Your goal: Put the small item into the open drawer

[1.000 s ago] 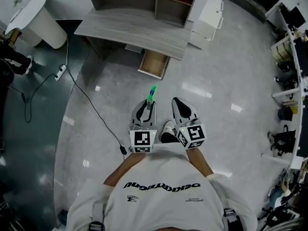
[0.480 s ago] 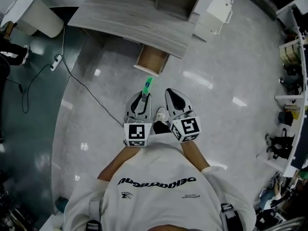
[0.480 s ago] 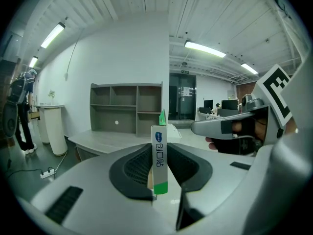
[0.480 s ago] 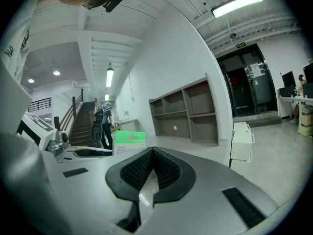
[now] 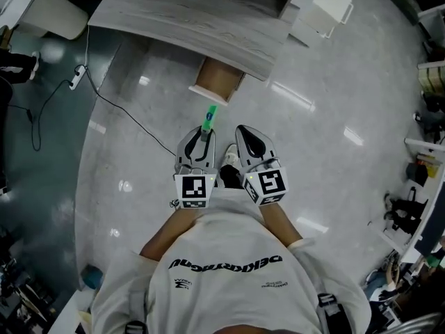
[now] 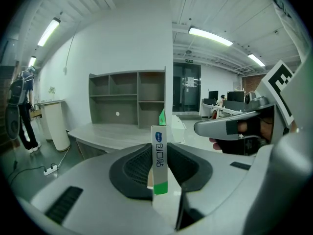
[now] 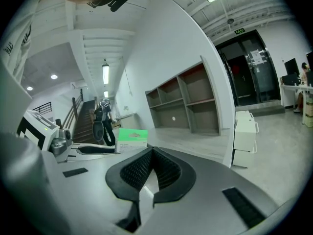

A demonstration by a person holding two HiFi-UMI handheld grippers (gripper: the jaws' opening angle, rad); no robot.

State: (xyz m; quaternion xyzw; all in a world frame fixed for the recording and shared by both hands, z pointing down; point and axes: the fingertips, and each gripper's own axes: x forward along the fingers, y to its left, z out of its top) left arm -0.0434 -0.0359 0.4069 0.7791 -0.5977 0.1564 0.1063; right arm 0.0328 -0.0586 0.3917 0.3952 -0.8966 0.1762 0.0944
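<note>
Nearest, two grippers are held side by side, aimed slightly downward toward the one desk [image 5: 174, 16]. The left gripper [image 5: 203, 135] clamps one green-tipped box [image 5: 209, 115] on end; the right gripper [image 5: 245, 131] is closed, empty. Beyond, one drawer [image 5: 217, 82] stands open under the desk.

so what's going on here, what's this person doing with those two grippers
A person holds a gripper in each hand, facing a desk whose drawer stands open. The left gripper is clamped on a small green-and-white box that sticks out past its jaws. The right gripper is empty, jaws together. The box is not in the drawer yet.
</note>
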